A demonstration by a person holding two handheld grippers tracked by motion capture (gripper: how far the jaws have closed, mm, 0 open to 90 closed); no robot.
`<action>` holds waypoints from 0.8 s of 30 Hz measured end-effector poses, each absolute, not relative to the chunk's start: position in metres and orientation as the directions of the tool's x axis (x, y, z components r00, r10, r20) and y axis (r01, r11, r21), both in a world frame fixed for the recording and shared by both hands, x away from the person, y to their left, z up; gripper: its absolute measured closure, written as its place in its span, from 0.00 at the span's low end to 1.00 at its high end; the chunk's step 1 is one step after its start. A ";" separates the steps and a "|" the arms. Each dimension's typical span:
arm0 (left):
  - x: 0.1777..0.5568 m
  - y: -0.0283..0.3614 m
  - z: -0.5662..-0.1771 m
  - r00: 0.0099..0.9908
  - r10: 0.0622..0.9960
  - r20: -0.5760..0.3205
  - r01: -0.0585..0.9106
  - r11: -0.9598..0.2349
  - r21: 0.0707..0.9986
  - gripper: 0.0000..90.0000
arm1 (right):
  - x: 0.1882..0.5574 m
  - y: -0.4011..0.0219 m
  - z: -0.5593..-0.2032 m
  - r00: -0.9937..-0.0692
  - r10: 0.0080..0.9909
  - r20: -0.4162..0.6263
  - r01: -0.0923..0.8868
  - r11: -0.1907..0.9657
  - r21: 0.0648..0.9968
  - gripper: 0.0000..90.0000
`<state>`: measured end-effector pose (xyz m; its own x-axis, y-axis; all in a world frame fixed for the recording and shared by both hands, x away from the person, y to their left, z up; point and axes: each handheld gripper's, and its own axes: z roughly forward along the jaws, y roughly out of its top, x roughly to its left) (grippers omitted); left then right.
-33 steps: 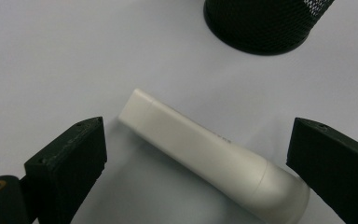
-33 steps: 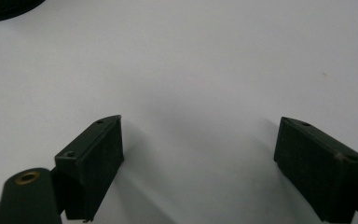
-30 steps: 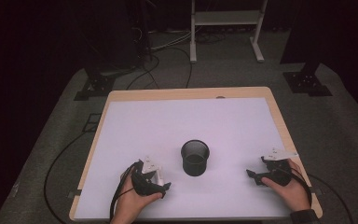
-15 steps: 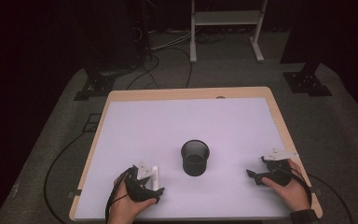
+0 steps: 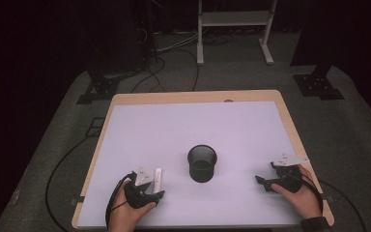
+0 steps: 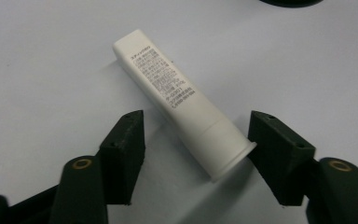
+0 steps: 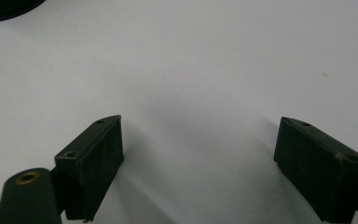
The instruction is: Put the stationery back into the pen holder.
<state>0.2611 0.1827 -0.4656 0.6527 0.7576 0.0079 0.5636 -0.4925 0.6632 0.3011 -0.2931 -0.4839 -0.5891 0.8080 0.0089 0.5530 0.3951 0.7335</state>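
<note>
A white tube point(image 6: 182, 98) with small printed text lies flat on the white table top point(image 5: 183, 125), near the front left point(image 5: 158, 177). My left gripper point(image 5: 155, 190) sits just behind it. The tube's wider cap end lies between the jaws point(image 6: 196, 119), which have just been closing. One jaw is at the cap's rim and the other stands clear of the tube, so nothing grips it. My right gripper point(image 5: 265, 173) rests at the front right, open point(image 7: 200, 122) over bare table.
A black cup point(image 5: 202, 164) stands upright between the two hands, its rim at the top edge point(image 6: 289, 2) of the left gripper view and the top left corner point(image 7: 4, 9) of the right gripper view. Cables and stand legs lie on the dark floor beyond.
My left hand has drawn back a little toward the near edge. The right hand has kept still.
</note>
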 end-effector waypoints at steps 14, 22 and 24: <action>0.262 0.199 -0.463 0.624 0.782 -0.008 0.589 -0.463 0.662 0.65 | 0.301 -0.293 -0.484 -0.589 0.808 0.009 0.553 0.395 0.734 0.16; 0.268 0.209 -0.465 0.652 0.758 -0.009 0.560 -0.473 0.680 0.66 | 0.301 -0.293 -0.484 -0.589 0.808 0.008 0.552 0.395 0.734 0.16; 0.271 0.212 -0.465 0.657 0.754 -0.009 0.557 -0.477 0.680 0.66 | 0.301 -0.293 -0.484 -0.589 0.808 0.006 0.549 0.395 0.737 0.16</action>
